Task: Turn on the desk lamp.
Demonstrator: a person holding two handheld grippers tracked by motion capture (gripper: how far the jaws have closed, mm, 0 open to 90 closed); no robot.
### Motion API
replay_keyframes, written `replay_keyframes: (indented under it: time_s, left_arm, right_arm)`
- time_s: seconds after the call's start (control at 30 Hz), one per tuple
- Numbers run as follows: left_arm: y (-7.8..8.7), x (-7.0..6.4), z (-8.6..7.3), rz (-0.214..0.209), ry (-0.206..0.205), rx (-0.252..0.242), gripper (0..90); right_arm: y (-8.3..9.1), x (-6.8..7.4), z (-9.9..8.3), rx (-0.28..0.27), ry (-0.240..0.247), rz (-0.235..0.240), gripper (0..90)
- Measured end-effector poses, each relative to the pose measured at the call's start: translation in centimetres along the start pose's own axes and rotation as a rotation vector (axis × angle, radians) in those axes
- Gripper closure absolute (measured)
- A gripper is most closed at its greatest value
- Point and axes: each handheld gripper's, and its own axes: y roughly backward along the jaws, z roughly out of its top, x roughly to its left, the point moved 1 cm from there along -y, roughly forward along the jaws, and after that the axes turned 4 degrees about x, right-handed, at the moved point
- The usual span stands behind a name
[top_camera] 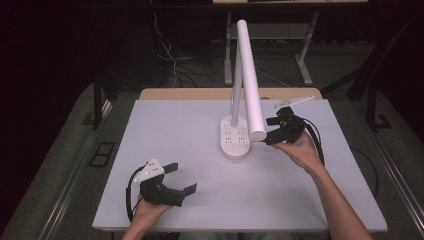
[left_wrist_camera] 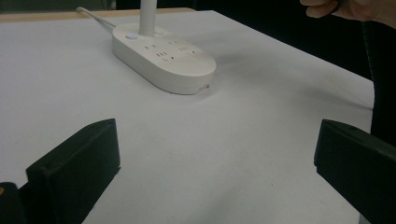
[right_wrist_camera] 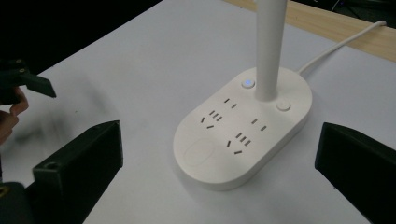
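Observation:
A white desk lamp stands near the middle of the table. Its oval base (top_camera: 235, 137) carries several sockets, and its long tube head (top_camera: 248, 75) slopes down toward the right front. My right gripper (top_camera: 269, 131) is open just right of the base, with its jaws pointing left beside the tube's lower end. From the right gripper view, the base (right_wrist_camera: 243, 130) lies between and beyond the open jaws, with a blue-lit button (right_wrist_camera: 248, 83) by the stem (right_wrist_camera: 268, 46). My left gripper (top_camera: 184, 177) rests open near the front left, holding nothing. The base (left_wrist_camera: 163, 60) lies far ahead of it.
The pale grey table top (top_camera: 175, 125) has a wooden strip (top_camera: 200, 93) along its back edge. The lamp's white cable (right_wrist_camera: 341, 44) runs off the back. Beyond the table are the legs of another desk (top_camera: 305, 65) and loose cables (top_camera: 170, 60) on the floor.

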Motion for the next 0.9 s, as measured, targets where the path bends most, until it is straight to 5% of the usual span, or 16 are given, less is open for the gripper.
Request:
replay_keyframes:
  time_s: [0.8,0.9]
  left_arm:
    - [0.1,0.1,0.0,-0.003,0.003,-0.004,0.0]
    - [0.1,0.1,0.0,-0.005,0.003,-0.006,0.0]
  right_arm:
    - [-3.1,-3.4,3.0,0.032,-0.040,-0.033,0.9]
    - [-3.5,-3.9,3.2,0.019,-0.025,-0.034,15.5]
